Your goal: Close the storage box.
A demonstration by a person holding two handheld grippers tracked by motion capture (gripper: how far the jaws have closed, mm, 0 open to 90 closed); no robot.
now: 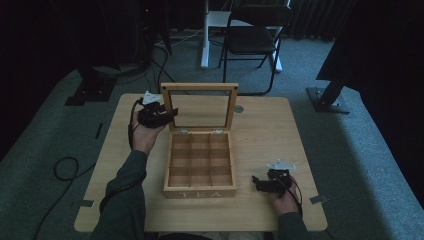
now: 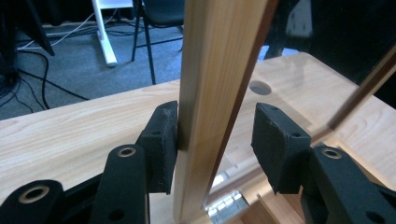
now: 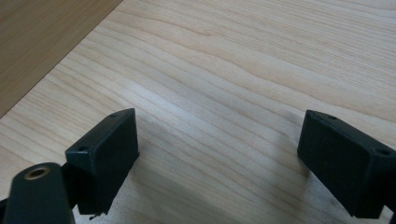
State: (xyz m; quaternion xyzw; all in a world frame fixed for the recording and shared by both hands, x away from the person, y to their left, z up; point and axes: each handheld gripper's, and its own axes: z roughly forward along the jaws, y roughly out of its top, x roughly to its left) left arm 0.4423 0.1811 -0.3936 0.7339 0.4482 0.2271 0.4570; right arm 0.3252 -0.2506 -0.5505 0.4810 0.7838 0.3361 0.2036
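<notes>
Standing upright at the far edge of the wooden tea box [image 1: 200, 167], the lid [image 1: 200, 106] rises at 12 o'clock from the compartments, near the centre of the desk [image 1: 280, 135]. The left gripper [image 1: 172, 114] sits at 9 o'clock of the lid, with the lid's left frame rail [image 2: 212, 93] between its jaws. In the left gripper view one pad [image 2: 161, 140] lies against the rail's outer face, while the other pad [image 2: 278, 144] stands apart from the rail on the pane side; the gripper is therefore released, not clamped on the rail. The right gripper [image 1: 256, 182] rests at 3 o'clock of the box's front corner, near it but apart, and its jaws are spread wide over bare desk with nothing between them.

The box is light, smooth-grained wood, rectangular, divided by thin wooden partitions into a three-by-three grid of square compartments. The lid is a flat wooden frame around a clear pane, joined to the box by two small metal hinges [image 1: 217, 131]. The desk has a pale wood-grain surface with rounded corners and a round hole [image 1: 239, 108] at 2 o'clock of the lid. The gripper pads are black, blocky and matt.

The box's front face carries the letters "TEA" [image 1: 199, 194].
</notes>
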